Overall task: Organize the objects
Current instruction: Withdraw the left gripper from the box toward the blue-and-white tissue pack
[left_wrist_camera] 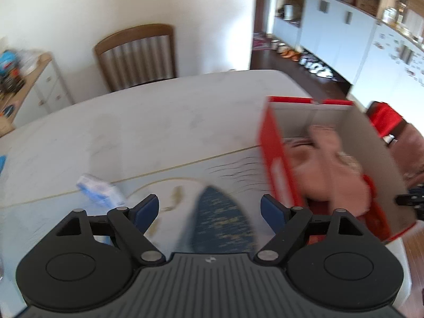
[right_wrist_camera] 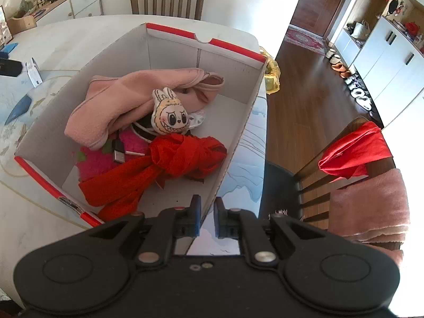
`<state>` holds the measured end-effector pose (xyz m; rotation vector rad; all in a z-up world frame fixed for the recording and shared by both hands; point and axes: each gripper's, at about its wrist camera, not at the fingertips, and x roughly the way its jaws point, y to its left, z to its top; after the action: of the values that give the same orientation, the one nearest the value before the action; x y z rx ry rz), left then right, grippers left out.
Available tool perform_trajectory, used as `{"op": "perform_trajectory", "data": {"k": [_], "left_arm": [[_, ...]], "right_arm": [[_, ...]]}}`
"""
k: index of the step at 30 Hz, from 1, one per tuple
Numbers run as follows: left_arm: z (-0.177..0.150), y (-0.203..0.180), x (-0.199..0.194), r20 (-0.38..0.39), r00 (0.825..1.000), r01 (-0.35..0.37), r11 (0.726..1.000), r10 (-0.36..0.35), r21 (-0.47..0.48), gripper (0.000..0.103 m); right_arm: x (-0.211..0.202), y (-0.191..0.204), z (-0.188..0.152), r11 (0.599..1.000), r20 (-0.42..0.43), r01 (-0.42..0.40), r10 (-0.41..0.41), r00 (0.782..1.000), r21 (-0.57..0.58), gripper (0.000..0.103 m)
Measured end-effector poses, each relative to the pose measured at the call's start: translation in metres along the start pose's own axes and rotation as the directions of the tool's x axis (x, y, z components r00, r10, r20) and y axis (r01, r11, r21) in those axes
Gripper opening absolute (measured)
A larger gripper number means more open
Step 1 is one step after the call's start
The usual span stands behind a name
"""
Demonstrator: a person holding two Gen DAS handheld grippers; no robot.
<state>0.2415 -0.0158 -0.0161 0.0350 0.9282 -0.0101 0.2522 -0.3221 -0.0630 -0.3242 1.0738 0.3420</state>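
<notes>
A: R gripper (right_wrist_camera: 206, 218) – what's it doing?

B: Jaws nearly together, pinched on the near side wall of the red-and-white box (right_wrist_camera: 238, 132); one pad inside the box, one outside. So it's holding the box by its wall.

A: What's in the box, ahead of those jaws?

B: Red scarf (right_wrist_camera: 169, 159) closest, knotted in a lump. Beyond it, to the left, a pink fuzzy item (right_wrist_camera: 98, 159) w/ a USB cable (right_wrist_camera: 119, 152) lying on it. Further out a toothy plush face w/ rabbit ears (right_wrist_camera: 169, 115), leaning on a pink cloth (right_wrist_camera: 127, 98).

A: L gripper (left_wrist_camera: 209, 209)?

B: Jaws wide apart, nothing between the pads (view is blurred, btw). Below the gap is the table (left_wrist_camera: 132, 122), w/ a dark blue patch of its print (left_wrist_camera: 220, 220) showing between the fingers.

A: Anything near it?

B: A small blue-and-white packet (left_wrist_camera: 99, 190) on the table just beyond the left finger. The box sits ahead and right of the right finger, pink cloth visible inside.
</notes>
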Motion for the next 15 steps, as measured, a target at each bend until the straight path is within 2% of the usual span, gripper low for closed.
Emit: {"op": "perform_trajectory", "data": {"k": [7, 15], "left_arm": [[-0.003, 0.077, 0.018, -0.035, 0.994, -0.104, 0.986, 0.101, -0.128, 0.087], [0.008, 0.146, 0.066, -0.119, 0.987, -0.137, 0.941, 0.105, -0.310, 0.087]], "right_arm": [[0.003, 0.002, 0.000, 1.000, -0.023, 0.012, -0.011, 1.000, 0.021, 0.009], [0.005, 0.002, 0.002, 0.998, -0.038, 0.022, -0.019, 0.999, 0.057, 0.009]]}}
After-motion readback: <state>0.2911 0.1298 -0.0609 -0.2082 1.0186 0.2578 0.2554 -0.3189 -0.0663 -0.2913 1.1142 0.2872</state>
